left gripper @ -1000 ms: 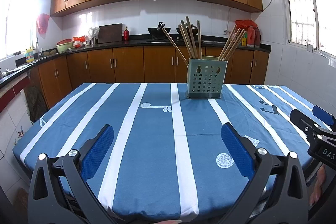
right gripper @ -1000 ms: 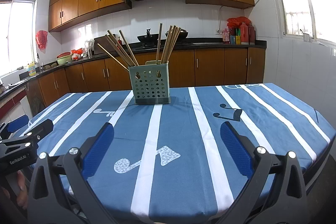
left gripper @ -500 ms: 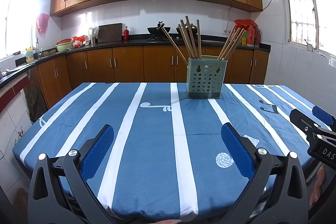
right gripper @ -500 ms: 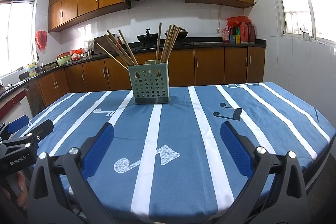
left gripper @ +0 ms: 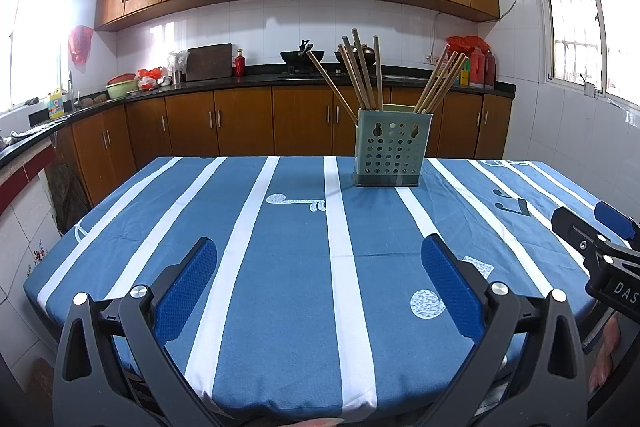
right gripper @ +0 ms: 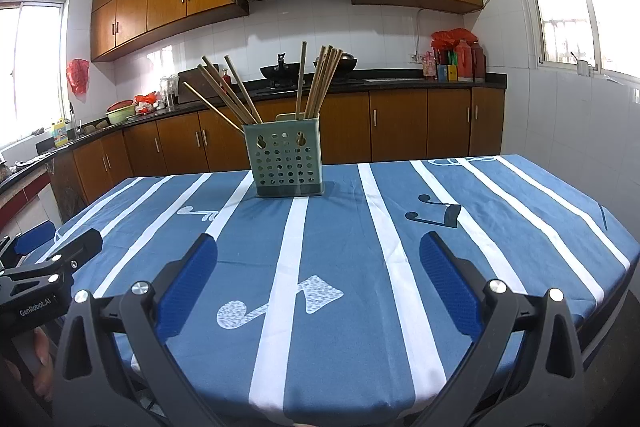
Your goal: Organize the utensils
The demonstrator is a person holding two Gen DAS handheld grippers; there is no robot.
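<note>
On the table (left gripper: 280, 307), covered by a blue cloth with white stripes and music-note prints, the near part lies bare between the two tools. At the left, the left gripper (left gripper: 320, 291) hovers low over the near edge with its blue-padded fingers (left gripper: 186, 291) spread wide and nothing between them. Beyond it and a little to the right, toward the far edge of the table, stands the green perforated utensil holder (left gripper: 392, 155), upright on the cloth. Wooden chopsticks (left gripper: 362, 75) lean out of it in two bunches, one fanning left and one tilting right. Nothing sits on the cloth between either gripper and the holder. Further right, the right gripper (right gripper: 318, 287) also hangs over the near edge, its fingers (right gripper: 448, 287) released and apart, gripping nothing; from its camera the holder is ahead and slightly left. Each tool shows at the side of the other's view, well apart from the holder. Behind the table run a dark counter (left gripper: 248, 81) with a cutting board (left gripper: 209, 62), a wok (left gripper: 296, 57) and red bottles (left gripper: 482, 67), over wooden cabinets.
</note>
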